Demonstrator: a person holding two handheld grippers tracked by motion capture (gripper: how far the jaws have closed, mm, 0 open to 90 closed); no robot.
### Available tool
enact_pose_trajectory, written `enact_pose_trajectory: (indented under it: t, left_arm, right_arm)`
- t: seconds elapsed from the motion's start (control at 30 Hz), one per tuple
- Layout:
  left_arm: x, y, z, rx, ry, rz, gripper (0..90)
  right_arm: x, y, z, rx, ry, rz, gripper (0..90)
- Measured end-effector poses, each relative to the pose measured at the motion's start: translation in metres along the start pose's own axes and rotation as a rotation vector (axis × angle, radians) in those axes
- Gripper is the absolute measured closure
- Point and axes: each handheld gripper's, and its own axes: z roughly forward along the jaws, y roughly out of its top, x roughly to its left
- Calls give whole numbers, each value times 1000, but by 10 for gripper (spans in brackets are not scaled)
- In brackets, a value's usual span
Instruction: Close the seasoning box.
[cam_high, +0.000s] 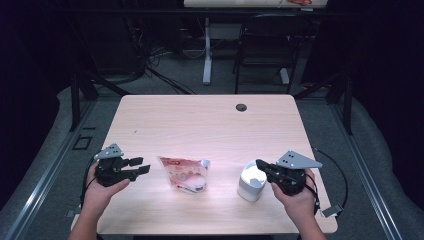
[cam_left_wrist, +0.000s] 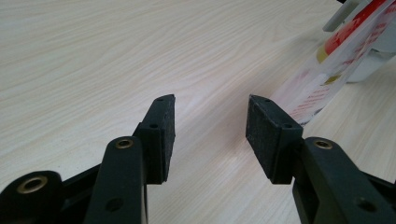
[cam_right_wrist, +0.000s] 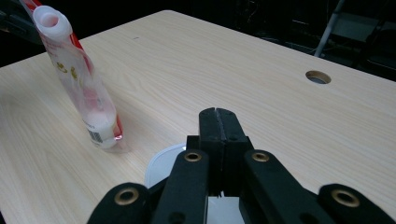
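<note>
1. Two tools sit low over the bench (cam_high: 200, 117) in the high view: the left tool (cam_high: 141, 165) is beside a standing red-and-clear pouch (cam_high: 184, 174), the right tool (cam_high: 261, 165) over a white cup (cam_high: 251, 182).
2. Left gripper view: jaws spread, released, nothing between them; the pouch (cam_left_wrist: 327, 70) is just ahead, untouched.
3. Right gripper view: jaws pressed together, clenched on nothing visible, above the cup (cam_right_wrist: 161, 165). The work looks barely begun, with the pouch (cam_right_wrist: 79, 79) not yet grasped.

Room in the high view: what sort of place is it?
Probably a lab or recording studio: a lone wooden table with dark surroundings, loose cables on the floor behind, and a person holding a claw in each hand.
</note>
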Motion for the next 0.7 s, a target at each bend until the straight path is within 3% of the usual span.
enact_pose_trajectory:
  t: [0.17,0.7]
  left_arm:
    - [0,0,1,3,4,2,527]
    - [1,-2,3,2,21,-7,514]
  right_arm:
    - [-1,-7,-3,-4,-30,4,900]
    - [-27,-29,-28,-28,-132,88,900]
